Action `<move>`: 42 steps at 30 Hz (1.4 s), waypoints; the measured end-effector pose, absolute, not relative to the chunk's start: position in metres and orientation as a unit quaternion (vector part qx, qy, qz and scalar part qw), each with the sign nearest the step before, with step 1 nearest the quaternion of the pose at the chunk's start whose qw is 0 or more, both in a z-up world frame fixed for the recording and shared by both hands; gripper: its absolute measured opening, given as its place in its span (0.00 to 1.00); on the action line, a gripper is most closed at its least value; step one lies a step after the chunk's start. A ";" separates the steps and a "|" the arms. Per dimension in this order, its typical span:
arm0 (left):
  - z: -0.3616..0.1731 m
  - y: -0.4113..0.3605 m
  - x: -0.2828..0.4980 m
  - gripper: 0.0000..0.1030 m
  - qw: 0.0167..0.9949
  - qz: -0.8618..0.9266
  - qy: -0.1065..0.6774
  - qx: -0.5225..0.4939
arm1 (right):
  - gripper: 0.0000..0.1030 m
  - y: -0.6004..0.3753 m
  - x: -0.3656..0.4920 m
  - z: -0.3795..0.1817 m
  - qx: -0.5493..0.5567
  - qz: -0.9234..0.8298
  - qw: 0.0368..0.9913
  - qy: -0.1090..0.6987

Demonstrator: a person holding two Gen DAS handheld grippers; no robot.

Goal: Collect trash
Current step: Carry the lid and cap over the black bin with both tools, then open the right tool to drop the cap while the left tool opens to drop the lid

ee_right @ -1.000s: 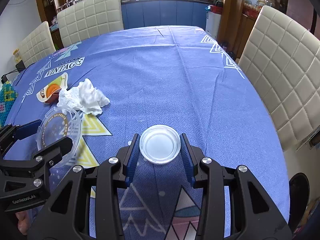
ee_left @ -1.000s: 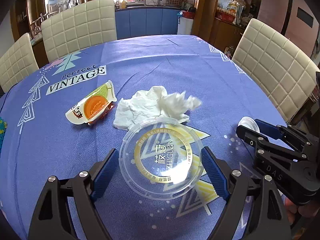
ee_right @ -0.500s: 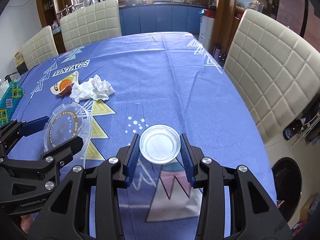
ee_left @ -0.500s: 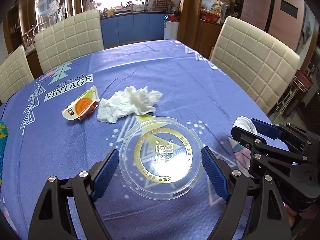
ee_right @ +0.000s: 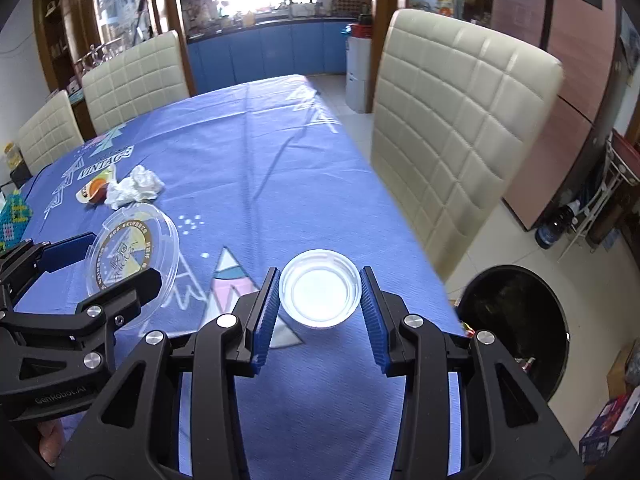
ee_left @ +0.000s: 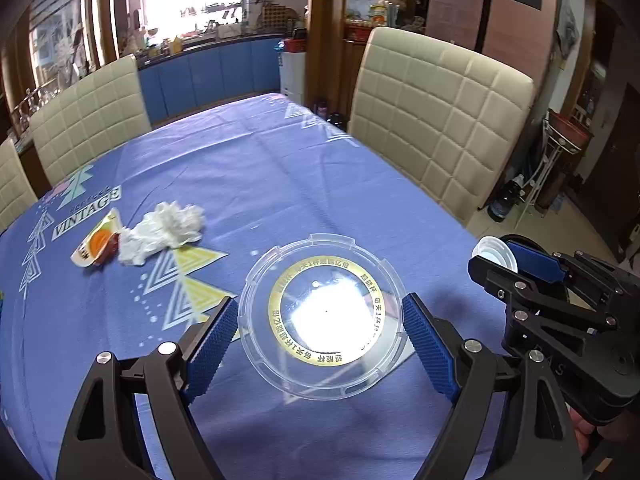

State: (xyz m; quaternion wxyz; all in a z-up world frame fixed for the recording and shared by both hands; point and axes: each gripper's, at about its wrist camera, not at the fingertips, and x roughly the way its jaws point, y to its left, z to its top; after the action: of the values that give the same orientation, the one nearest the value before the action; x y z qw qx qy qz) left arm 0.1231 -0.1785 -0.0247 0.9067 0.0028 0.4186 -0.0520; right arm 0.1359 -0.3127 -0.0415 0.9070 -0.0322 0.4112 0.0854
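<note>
My left gripper is shut on a large clear plastic lid with a gold ring and holds it above the blue tablecloth; the lid also shows in the right wrist view. My right gripper is shut on a small white plastic lid, also seen in the left wrist view. A crumpled white tissue and an orange and white wrapper lie on the table at the left. A black trash bin stands on the floor past the table's right edge.
The table has a blue patterned cloth. Cream padded chairs stand at the right side and the far side. Bottles and a metal rack stand on the floor at the right.
Both grippers have pulled back and swung to the right with their lids. The tissue and wrapper now lie farther off at the left, and the bin has come into the right wrist view.
</note>
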 end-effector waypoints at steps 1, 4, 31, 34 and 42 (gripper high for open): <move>-0.024 -0.187 0.124 0.78 0.907 -0.058 0.418 0.005 | 0.40 -0.321 0.134 -0.041 -0.030 0.080 0.908 0.411; -0.022 -0.206 0.127 0.78 0.906 -0.068 0.417 0.010 | 0.40 -0.343 0.131 -0.039 -0.023 0.067 0.910 0.409; -0.026 -0.350 0.167 0.78 0.894 -0.151 0.417 0.053 | 0.40 -0.496 0.141 -0.041 0.038 -0.032 0.913 0.404; -0.028 -0.358 0.171 0.78 0.892 -0.158 0.419 0.057 | 0.40 -0.502 0.140 -0.042 0.039 -0.036 0.913 0.404; -0.028 -0.378 0.174 0.78 0.889 -0.174 0.417 0.066 | 0.41 -0.521 0.139 -0.043 0.053 -0.053 0.911 0.406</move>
State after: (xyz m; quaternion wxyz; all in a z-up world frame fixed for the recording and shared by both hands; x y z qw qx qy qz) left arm 0.1739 -0.3776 -0.0276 0.8894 0.0662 0.4175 -0.1742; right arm 0.1386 -0.5205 -0.0434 0.9109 0.0530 0.4057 -0.0528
